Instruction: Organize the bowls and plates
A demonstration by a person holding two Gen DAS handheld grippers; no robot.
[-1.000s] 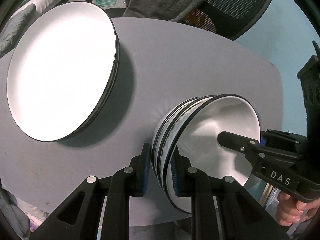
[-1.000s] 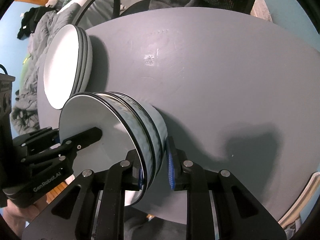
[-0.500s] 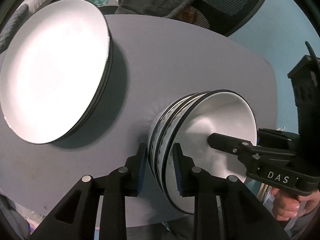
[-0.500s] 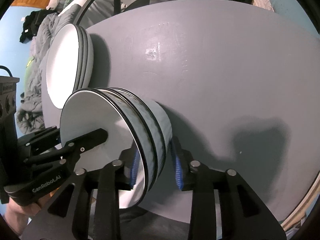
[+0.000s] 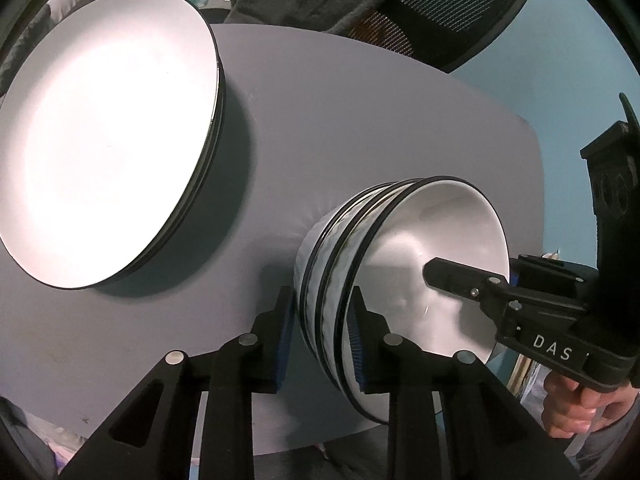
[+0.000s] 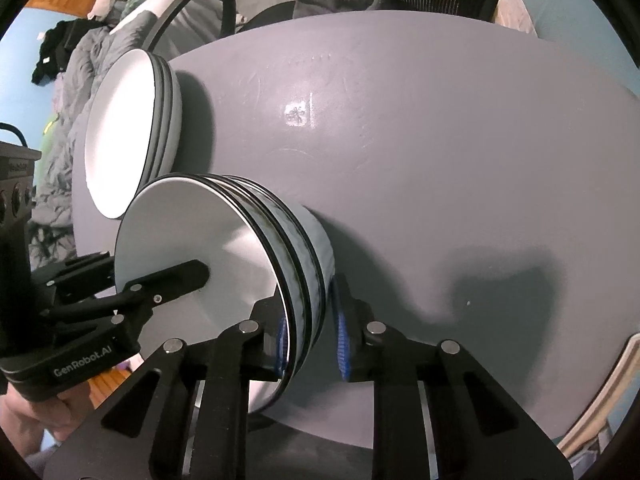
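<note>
Straddling the rim from opposite sides, the left gripper point(image 5: 320, 300) and the right gripper point(image 6: 306, 292) each have one finger inside and one outside the stack of bowls point(image 5: 400, 240). The stack sits on the grey table point(image 5: 360, 120) near its front edge, just beside the taller stack of plates point(image 5: 108, 132) but not touching it. Both pairs of jaws have just been closing, with the nested bowl walls between the blue pads. In each wrist view the pads look clenched on those walls, though a sliver of shadow by the outer pad of the right gripper leaves that contact a little uncertain. A two-sided grip like this probably serves to keep three nested bowls level and together if the stack is lifted or nudged into place, since one gripper on the rim would let it tip. Sorting seems far along: plates in one pile, bowls in another. The foot of the bowl stack is hidden behind its own rims, so whether it rests fully on the table cannot be told. The fisheye bends the bowls so that they appear tipped. A hand point(image 5: 580, 408) is cut off at the frame edge, and the chair point(image 5: 460, 12) behind the table shows only in part.
</note>
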